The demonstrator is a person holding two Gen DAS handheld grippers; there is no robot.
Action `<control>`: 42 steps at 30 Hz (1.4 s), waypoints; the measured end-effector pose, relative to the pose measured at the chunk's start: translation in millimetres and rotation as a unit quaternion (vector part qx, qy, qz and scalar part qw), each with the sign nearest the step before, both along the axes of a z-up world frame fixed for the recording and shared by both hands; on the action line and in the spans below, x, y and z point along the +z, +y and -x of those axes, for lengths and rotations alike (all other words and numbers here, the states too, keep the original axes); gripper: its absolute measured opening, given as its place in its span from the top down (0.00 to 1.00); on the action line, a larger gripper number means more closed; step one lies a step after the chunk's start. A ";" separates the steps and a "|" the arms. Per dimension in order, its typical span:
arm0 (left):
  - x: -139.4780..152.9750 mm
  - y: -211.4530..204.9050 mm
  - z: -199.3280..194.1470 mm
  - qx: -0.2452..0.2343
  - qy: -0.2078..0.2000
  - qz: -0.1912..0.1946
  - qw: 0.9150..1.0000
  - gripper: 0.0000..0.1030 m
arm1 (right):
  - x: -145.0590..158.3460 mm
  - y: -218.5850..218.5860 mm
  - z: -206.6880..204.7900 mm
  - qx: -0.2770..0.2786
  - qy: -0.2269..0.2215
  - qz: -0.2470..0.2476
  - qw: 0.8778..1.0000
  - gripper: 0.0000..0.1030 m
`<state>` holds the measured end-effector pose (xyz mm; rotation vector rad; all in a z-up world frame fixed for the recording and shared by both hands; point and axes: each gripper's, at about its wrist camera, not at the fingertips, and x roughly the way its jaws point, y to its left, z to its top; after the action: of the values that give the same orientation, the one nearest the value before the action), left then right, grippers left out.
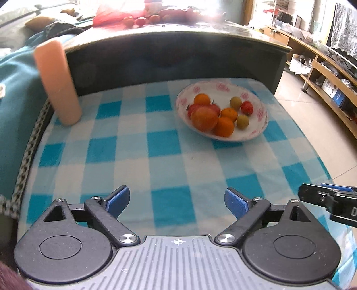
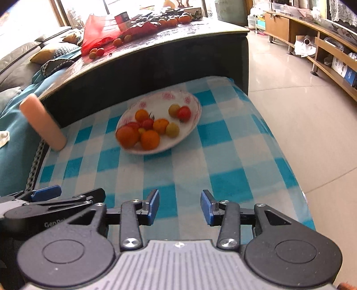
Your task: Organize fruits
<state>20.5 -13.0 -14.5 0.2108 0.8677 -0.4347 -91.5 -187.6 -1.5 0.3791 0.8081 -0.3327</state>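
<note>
A white bowl with pink flowers stands on the blue checked cloth. It holds several fruits: oranges, a large tomato, small red tomatoes and yellow-green fruits. My left gripper is open and empty, low over the cloth, well short of the bowl. My right gripper is open and empty, near the front of the cloth. Each gripper shows at the edge of the other's view.
A pink cylinder stands at the cloth's back left. A dark raised table behind holds a red bag and loose fruits. Sofa cushions lie to the left, tiled floor to the right.
</note>
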 end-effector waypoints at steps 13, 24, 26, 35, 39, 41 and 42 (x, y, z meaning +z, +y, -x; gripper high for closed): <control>-8.5 20.4 54.4 -0.013 -0.015 -0.025 0.999 0.00 | -8.1 35.0 59.9 -0.001 0.006 0.004 1.000 0.48; -11.6 42.0 80.7 -0.006 0.018 0.007 1.000 0.00 | -15.4 55.0 90.5 0.007 0.016 0.004 1.000 0.48; -13.5 43.1 82.5 -0.002 0.017 0.000 1.000 0.00 | -17.3 59.1 92.4 0.011 0.020 0.007 1.000 0.48; -17.7 42.1 94.7 -0.005 0.011 -0.014 1.000 0.00 | -23.2 68.5 95.6 0.016 0.029 0.012 0.999 0.48; -17.2 42.9 97.6 -0.001 0.007 -0.014 1.000 0.00 | -25.2 70.4 97.6 0.016 0.032 0.013 0.999 0.48; -16.3 43.0 99.2 -0.001 0.005 -0.014 1.000 0.00 | -25.7 71.4 98.5 0.016 0.033 0.014 0.999 0.48; -16.1 42.9 99.8 -0.001 0.004 -0.015 1.000 0.00 | -25.8 71.9 98.9 0.016 0.033 0.014 0.999 0.48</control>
<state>-79.3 29.9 -30.5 0.2380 0.8823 -0.4252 -190.4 -115.7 -27.3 0.3299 0.8715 -0.3275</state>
